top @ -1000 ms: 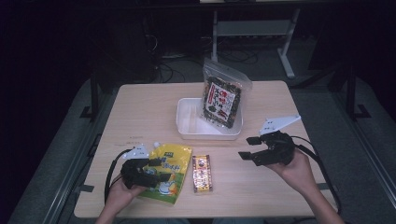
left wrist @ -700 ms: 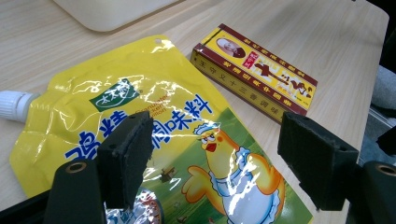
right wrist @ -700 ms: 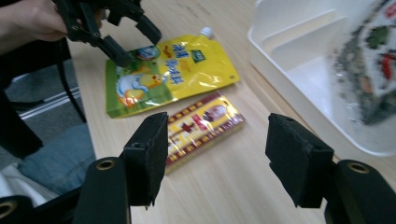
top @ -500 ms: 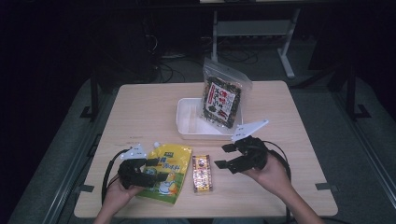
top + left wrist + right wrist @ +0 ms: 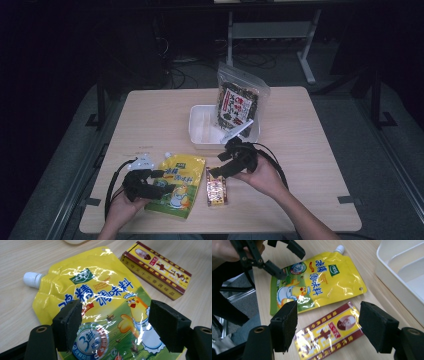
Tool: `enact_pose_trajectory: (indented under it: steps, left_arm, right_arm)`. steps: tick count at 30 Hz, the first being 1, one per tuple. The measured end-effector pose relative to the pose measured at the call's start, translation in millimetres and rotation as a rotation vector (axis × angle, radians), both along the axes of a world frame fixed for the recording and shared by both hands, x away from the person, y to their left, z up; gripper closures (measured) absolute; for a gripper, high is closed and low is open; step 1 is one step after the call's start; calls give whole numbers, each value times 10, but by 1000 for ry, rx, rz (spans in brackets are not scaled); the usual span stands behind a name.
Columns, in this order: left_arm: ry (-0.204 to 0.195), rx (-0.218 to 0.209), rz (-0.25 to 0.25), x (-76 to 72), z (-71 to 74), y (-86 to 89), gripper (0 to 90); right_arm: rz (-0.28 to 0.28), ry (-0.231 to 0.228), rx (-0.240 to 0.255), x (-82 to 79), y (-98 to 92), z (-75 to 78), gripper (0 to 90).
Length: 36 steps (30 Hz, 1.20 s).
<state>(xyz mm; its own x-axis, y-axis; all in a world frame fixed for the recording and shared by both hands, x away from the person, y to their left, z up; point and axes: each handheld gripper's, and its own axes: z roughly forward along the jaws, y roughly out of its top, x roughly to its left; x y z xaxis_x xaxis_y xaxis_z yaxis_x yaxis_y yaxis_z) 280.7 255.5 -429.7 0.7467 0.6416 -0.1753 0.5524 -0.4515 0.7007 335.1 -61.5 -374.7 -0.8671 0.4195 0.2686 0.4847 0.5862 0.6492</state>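
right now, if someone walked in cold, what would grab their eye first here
The bright yellow spouted pouch lies at the table's near left, with the open left gripper poised over it. Just right of it lies a red-and-gold box, framed by the right gripper, whose jaws have just been opening. Farther back, a dark snack bag stands in a white tray.

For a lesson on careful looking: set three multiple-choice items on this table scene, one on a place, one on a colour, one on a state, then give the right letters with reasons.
1. Where is the dark snack bag?
A in the white tray
B beside the yellow pouch
C on the floor

2. What colour is the pouch's cap?
A red
B white
C green

3. How do the right gripper jaws stand?
A shut on the box
B shut on nothing
C open above the box

Answers:
1 A, it stands in the tray.
2 B, the cap is white.
3 C, both pads are apart, box below.
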Motion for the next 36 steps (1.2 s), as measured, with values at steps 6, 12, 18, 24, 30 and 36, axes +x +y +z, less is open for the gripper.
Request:
enact_pose_trajectory:
  steps: [6,12,18,24,30,36]
  left_arm:
    - [16,14,12,17,-25,22,309]
    - [30,30,18,31,-42,33,358]
    - [47,34,22,38,-57,40,421]
    - [58,40,22,48,-71,54,475]
    - [69,53,16,56,-88,44,490]
    - [73,56,14,60,-96,33,493]
  right_arm:
    - [-2,37,-11,201,165,-58,309]
    - [4,54,-53,374,336,-115,329]
    - [7,82,-106,514,485,-184,384]
    - [6,106,-168,634,590,-303,391]
    - [0,126,-210,692,616,-411,386]
    - [-11,150,-218,760,609,-490,379]
